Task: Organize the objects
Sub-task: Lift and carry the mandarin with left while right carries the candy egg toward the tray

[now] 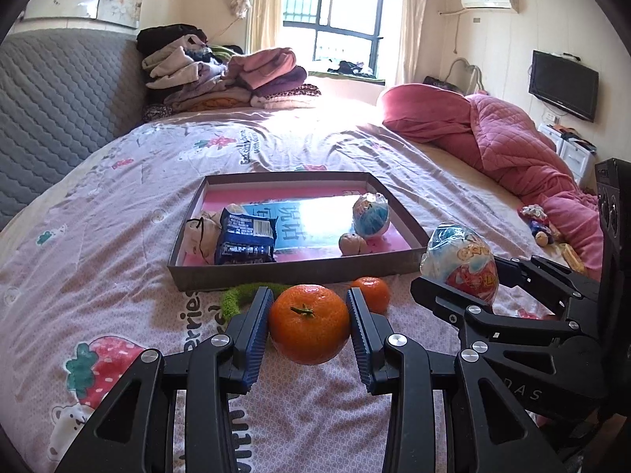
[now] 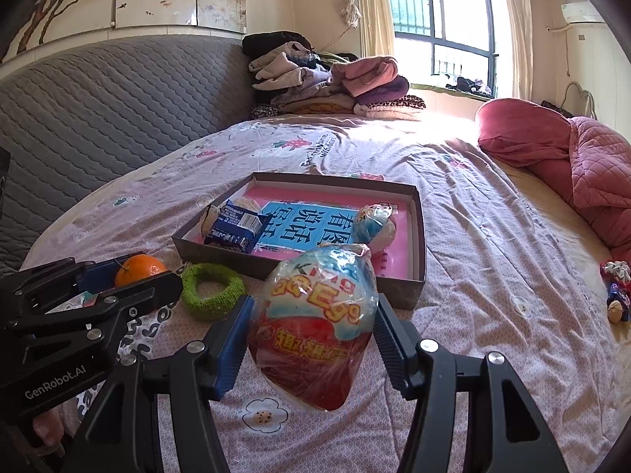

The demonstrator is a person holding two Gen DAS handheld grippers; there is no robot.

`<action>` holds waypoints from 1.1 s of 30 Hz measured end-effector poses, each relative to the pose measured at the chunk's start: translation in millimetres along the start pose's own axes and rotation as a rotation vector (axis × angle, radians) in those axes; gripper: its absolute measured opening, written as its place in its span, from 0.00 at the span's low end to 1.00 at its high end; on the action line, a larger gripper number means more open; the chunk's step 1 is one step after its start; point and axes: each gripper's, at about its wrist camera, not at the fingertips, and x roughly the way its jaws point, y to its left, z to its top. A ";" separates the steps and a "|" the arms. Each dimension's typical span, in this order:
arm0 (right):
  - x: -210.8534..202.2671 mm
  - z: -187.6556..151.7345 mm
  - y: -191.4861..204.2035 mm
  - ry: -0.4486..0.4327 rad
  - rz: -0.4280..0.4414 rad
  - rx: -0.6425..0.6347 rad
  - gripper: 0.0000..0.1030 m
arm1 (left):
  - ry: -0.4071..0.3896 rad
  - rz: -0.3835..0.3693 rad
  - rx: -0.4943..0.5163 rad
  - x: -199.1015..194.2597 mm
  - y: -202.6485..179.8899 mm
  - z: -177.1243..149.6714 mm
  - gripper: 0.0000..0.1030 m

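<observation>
My left gripper (image 1: 309,317) is shut on a large orange (image 1: 308,323) just in front of the shallow cardboard box (image 1: 299,270) on the bed. My right gripper (image 2: 311,329) is shut on a wrapped toy egg (image 2: 315,323), held above the bedsheet near the box's front right corner (image 2: 418,287). The box holds a blue snack packet (image 1: 246,240), a second wrapped egg (image 1: 370,215), a small walnut-like item (image 1: 352,243) and a cloth pouch (image 1: 201,232). A smaller orange (image 1: 372,291) and a green fuzzy ring (image 2: 213,289) lie by the box's front wall.
A grey quilted headboard (image 1: 59,98) is at the left. Folded clothes (image 1: 228,79) are piled at the far side. A pink quilt (image 1: 504,138) lies at the right, with small wrapped items (image 1: 538,220) beside it.
</observation>
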 end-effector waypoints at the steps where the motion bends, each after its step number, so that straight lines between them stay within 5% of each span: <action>1: 0.8 2.9 0.6 -0.003 0.002 -0.002 0.58 | -0.001 0.003 0.002 0.7 0.5 1.4 0.38; 33: 18.5 33.7 -0.4 -0.049 0.026 -0.024 0.58 | -0.011 0.057 -0.037 23.9 23.1 28.9 0.38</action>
